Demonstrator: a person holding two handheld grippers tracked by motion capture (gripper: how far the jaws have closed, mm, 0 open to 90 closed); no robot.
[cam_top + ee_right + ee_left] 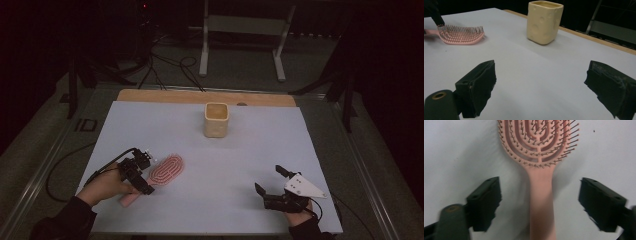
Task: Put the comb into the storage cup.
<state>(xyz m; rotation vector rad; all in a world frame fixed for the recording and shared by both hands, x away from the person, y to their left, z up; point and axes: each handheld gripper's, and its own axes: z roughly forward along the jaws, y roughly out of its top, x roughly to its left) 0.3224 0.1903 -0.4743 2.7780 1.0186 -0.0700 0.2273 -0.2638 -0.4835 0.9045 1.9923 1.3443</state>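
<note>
Your left gripper (539,202) straddles the pink hairbrush (540,170) handle on the bench (240,165), fingers released, not touching it. Your right gripper (541,92) rests apart, fingers released, facing the cream cup (544,21).

Open white sheet (210,165) all round; lone cream cup (216,120) far-centre.

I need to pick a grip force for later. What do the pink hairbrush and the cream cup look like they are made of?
Hairbrush: probably moulded plastic, smooth matte pink, one-piece handle and vented head with thin bristles. Cup: likely glazed ceramic, cream with a soft sheen and shallow dimples, thick rim; it could also be plastic.
</note>
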